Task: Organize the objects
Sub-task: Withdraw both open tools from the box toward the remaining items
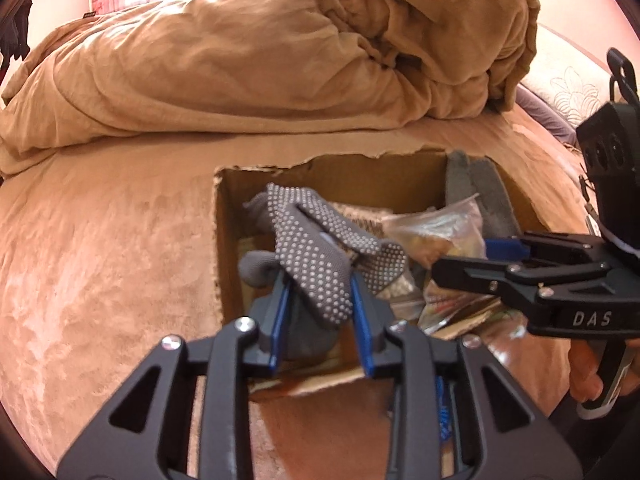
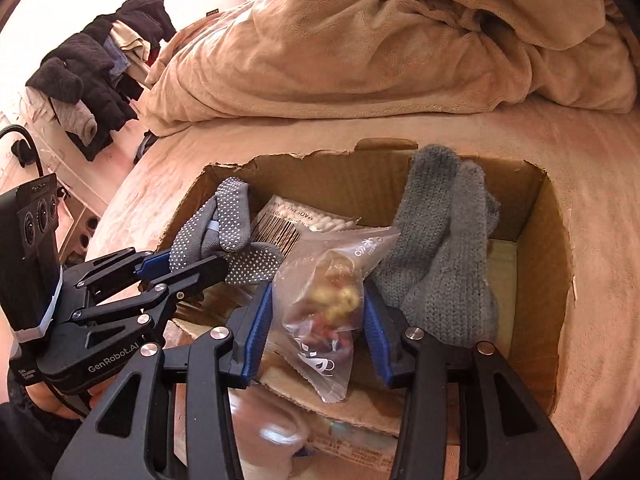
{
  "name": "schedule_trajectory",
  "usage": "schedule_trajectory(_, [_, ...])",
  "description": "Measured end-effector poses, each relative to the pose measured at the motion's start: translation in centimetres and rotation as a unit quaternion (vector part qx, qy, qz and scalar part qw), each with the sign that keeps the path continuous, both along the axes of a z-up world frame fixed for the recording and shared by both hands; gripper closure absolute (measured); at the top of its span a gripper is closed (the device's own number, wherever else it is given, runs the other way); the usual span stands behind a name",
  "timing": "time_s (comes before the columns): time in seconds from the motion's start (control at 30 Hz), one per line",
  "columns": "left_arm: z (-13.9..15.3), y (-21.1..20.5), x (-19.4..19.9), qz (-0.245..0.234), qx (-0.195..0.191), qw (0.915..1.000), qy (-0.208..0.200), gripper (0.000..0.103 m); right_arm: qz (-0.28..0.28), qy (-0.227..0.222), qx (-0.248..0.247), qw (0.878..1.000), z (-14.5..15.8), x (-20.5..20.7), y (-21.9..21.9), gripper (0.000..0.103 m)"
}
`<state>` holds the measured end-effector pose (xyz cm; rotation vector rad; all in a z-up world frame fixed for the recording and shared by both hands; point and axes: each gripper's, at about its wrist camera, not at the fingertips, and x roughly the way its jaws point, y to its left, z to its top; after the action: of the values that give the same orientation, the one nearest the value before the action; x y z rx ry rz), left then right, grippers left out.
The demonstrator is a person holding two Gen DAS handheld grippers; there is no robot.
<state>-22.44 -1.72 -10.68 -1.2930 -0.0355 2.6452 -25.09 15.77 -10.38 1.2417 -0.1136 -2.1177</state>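
Note:
An open cardboard box (image 1: 228, 216) (image 2: 532, 264) sits on the bed. My left gripper (image 1: 318, 284) (image 2: 188, 256) is shut on a grey dotted glove (image 1: 316, 252) (image 2: 228, 220), holding it over the box's left side. My right gripper (image 2: 318, 300) (image 1: 472, 256) has its jaws around a clear plastic bag of snacks (image 2: 332, 300) (image 1: 436, 232) inside the box; the blue pads touch its sides. A pair of grey knitted gloves (image 2: 444, 248) (image 1: 476, 188) lies against the box's right wall. A pack of cotton swabs (image 2: 296, 220) lies beneath.
A bunched tan duvet (image 1: 260, 52) (image 2: 400, 40) lies behind the box on the pink bed sheet (image 1: 100, 240). A pile of dark clothes (image 2: 92, 76) sits beside the bed at far left. A blurred object (image 2: 272, 428) lies under the right gripper.

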Motion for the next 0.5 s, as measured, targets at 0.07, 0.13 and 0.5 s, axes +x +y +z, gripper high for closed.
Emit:
schedule_trajectory(0.07, [0.3, 0.0, 0.5, -0.002, -0.003, 1.0000, 0.002, 0.068, 0.001, -0.001, 0.000, 1.000, 0.2, 0.0, 0.2, 0.053])
schedule_trajectory(0.13, [0.7, 0.0, 1.0, -0.001, -0.008, 1.0000, 0.004, 0.066, -0.003, 0.001, -0.002, 1.000, 0.5, 0.2, 0.7, 0.051])
schedule_trajectory(0.5, [4.9, -0.9, 5.7, 0.030, 0.004, 0.9992, 0.025, 0.040, -0.039, 0.048, -0.028, 0.998, 5.7, 4.1, 4.1, 0.044])
